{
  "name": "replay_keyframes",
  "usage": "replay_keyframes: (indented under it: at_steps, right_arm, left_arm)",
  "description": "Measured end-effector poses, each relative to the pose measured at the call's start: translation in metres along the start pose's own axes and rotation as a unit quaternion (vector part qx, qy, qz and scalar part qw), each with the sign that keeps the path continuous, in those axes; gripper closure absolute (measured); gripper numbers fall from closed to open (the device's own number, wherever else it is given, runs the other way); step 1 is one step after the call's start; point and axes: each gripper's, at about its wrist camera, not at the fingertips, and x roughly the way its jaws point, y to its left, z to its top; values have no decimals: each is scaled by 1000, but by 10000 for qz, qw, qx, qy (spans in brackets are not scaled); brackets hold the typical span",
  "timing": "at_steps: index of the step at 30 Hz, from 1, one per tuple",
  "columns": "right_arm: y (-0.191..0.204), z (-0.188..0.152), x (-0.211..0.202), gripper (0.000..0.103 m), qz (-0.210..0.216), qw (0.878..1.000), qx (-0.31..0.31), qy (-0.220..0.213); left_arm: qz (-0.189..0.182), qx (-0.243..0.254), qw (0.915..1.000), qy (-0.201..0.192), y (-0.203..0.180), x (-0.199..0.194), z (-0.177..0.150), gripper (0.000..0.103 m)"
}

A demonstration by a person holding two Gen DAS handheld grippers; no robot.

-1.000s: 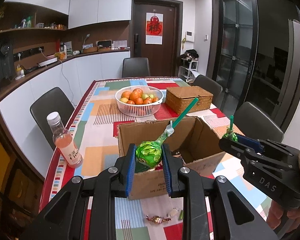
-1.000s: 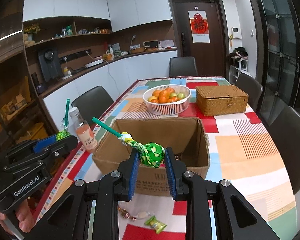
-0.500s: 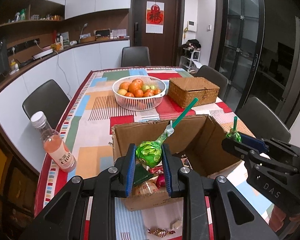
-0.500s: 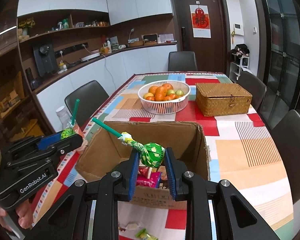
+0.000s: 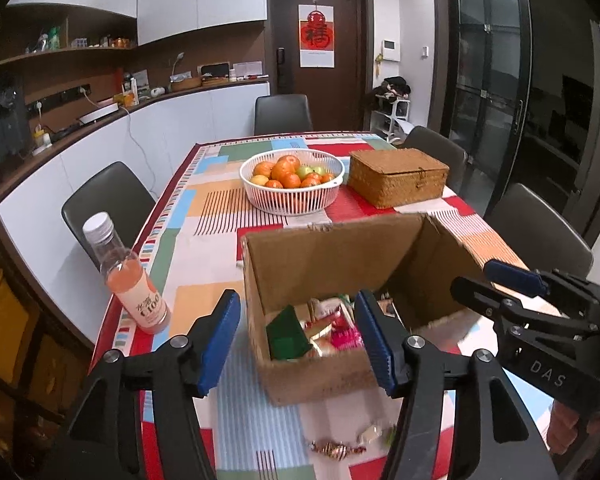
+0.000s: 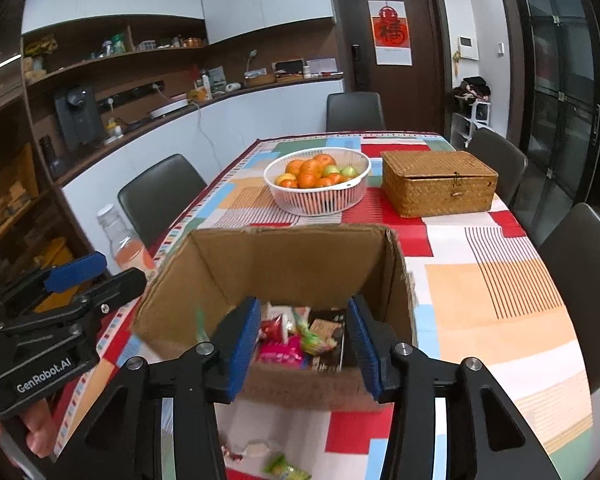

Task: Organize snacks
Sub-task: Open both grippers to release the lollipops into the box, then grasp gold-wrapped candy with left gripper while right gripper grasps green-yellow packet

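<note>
Step in hand: release over the cardboard box. Left gripper spread, jaws just been opening, nothing between the pads; same for the right gripper, spread and empty, jaws just been opening. Both hang above the near edge of the box, tilted down into it.

Box interior directly ahead of and below both sets of fingers. Snacks in the box: a pink wrapper, a red one, a dark packet, a green flat piece on the left-gripper side. A green blur shows just left of the right gripper's left finger, at the box's near wall; too smeared to say what it is, possibly a falling sweet.

Loose sweets remain on the tablecloth on the near side of the box, under the grippers: a gold-wrapped candy, a pale one, and a green packet.

Judgement: the drop looks done. Next move calls for pulling back from the box, lowering toward the near strip of table, and pinching the small flat wrappers, which lie low and may slide.

Writing legible: "DAS" on the right gripper body, "GenRobot.AI" on the left. Bottle, left of the left gripper, label reads roughly "C100", uncertain. Red door poster bears one Chinese character.
</note>
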Motion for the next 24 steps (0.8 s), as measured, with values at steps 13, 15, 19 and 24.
replay_keyframes:
  at_steps: [13, 15, 19, 24]
  right_arm:
    - [19, -45, -21, 57, 175, 9985, -439, 274]
    - [19, -52, -22, 57, 170, 9984, -426, 330]
    - [18, -66, -22, 57, 204, 9980, -400, 452]
    - [21, -87, -17, 57, 235, 9959, -501, 721]
  left_arm:
    - [-208, -73, 9990, 389, -3, -19, -55, 44]
    - [-230, -99, 9985, 488, -3, -18, -65, 45]
    - [-269, -120, 9970, 709, -4, -16, -85, 45]
    - [-392, -165, 9938, 1025, -6, -6, -108, 45]
